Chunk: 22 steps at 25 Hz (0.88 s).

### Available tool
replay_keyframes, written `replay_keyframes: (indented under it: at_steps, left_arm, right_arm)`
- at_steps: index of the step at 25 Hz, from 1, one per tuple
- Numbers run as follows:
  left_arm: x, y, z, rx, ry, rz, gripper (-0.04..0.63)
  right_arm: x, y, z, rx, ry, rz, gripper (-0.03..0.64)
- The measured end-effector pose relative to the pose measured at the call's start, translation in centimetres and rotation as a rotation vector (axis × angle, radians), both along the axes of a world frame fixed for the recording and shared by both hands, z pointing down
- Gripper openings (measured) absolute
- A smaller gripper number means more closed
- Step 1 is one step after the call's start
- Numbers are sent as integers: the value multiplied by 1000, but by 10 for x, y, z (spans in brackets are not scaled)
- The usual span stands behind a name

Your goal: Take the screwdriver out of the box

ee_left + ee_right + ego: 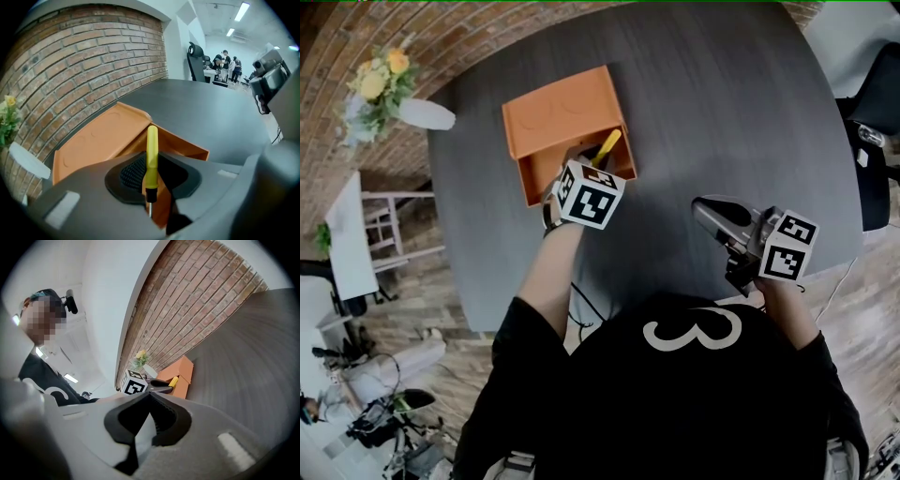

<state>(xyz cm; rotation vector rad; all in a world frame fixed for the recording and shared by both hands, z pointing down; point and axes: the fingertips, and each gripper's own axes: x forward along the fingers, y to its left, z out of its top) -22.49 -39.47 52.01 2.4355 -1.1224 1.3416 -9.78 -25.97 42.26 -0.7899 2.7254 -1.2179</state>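
Note:
An orange box (558, 117) lies open on the dark table (722, 112), its lid flipped back towards the far side. My left gripper (583, 161) hangs over the box's open front part, shut on a yellow-handled screwdriver (607, 147). In the left gripper view the screwdriver (152, 154) stands upright between the pads (133, 172), handle up, with its metal shaft hidden below the left gripper (152, 182). The box (98, 140) lies just beyond. My right gripper (709, 210) hovers over the table's near right part, apart from the box, shut and holding nothing (149, 397).
A white vase with yellow flowers (384, 94) lies at the table's far left corner, against the brick wall. An office chair (874, 122) stands off the table's right edge. Several people (227, 63) sit far back in the room.

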Motion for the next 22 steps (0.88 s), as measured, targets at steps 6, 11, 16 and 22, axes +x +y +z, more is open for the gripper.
replay_keyframes:
  at_steps: [6,11,16,22]
  left_arm:
    - [-2,7,-27,130,28,-6,95]
    - [-1,17,-73,273,80,-1,95]
    - [22,51,-119,372,147,-5,97]
    - [54,116,-147,266,381,-47,95]
  right_arm:
    - [4,6,-8,31,15,-33,2]
    - [6,12,-22,69,36,-49,2]
    - [22,27,-48,144,26,-54,2]
    - [36,59,-83,238,3,-60,2]
